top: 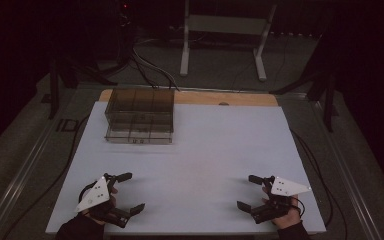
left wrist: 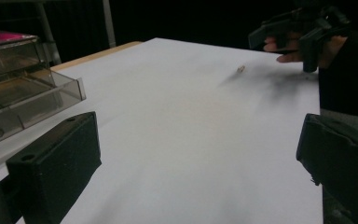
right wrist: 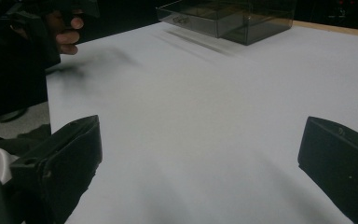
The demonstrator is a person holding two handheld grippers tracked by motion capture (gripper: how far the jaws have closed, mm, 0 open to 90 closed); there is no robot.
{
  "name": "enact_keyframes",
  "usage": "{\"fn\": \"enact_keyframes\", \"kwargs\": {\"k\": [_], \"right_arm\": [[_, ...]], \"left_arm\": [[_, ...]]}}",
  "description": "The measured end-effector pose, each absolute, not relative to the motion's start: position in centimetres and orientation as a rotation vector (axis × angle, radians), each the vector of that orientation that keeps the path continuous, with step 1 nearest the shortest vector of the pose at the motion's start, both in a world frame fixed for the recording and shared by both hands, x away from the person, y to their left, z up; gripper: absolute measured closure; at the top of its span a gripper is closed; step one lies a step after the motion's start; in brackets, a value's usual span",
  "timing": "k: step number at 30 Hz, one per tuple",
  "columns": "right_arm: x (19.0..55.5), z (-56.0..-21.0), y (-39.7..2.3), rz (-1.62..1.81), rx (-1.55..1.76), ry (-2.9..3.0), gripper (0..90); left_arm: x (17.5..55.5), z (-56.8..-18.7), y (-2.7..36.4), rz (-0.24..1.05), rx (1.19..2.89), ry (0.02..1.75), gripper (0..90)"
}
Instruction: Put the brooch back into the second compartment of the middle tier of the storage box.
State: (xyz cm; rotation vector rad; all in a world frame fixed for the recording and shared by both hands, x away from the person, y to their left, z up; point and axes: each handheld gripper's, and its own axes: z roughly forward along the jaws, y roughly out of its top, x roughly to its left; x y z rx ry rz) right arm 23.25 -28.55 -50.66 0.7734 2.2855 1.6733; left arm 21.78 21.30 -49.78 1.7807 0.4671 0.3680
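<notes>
Left gripper, black w/ a grey three-cornered plate on top, sits at lower left of the high view, held in a dark-sleeved hand coming in from the bottom edge; jaws stand wide apart, nothing between them, pointing right toward frame centre. Right gripper, same build, sits at lower right, held in the other hand, jaws also spread wide and bare, pointing left, so the two face each other across the near part of the table, well apart. In the left gripper view its own jaws rise at lower left and lower right w/ bare white top between; the right gripper shows at upper right w/ fingers wrapped on it. In the right gripper view, same thing mirrored: own jaws wide at the bottom corners, other hand at upper left. Nearest thing: a smoky clear plastic drawer box w/ compartments, upper left of centre in the high view, standing on the white table top near its far edge, well apart from both grippers; lower drawer looks pulled out a bit. A tiny pale speck lies on the top near the right gripper; can't tell what it is. Wooden strip shows along the far edge. Room is dark: grey floor, cables, a white metal stand frame at top centre.
</notes>
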Motion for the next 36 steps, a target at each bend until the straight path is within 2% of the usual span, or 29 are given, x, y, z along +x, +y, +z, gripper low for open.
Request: {"fn": "enact_keyframes", "kwargs": {"k": [8,24,36], "right_arm": [[23.4,-50.5,-28.7,1.728,0.769,2.243,0.0],[23.1,-51.0,-27.4,1.599,0.753,2.384,0.0],[22.9,-48.5,-26.9,1.693,0.688,2.330,0.0]], "left_arm": [[21.9,-49.8,21.4,0.369,1.760,0.475,0.3],[21.9,-49.5,21.5,0.394,1.753,0.469,0.4],[21.9,-49.5,21.3,0.389,1.759,0.470,0.3]]}}
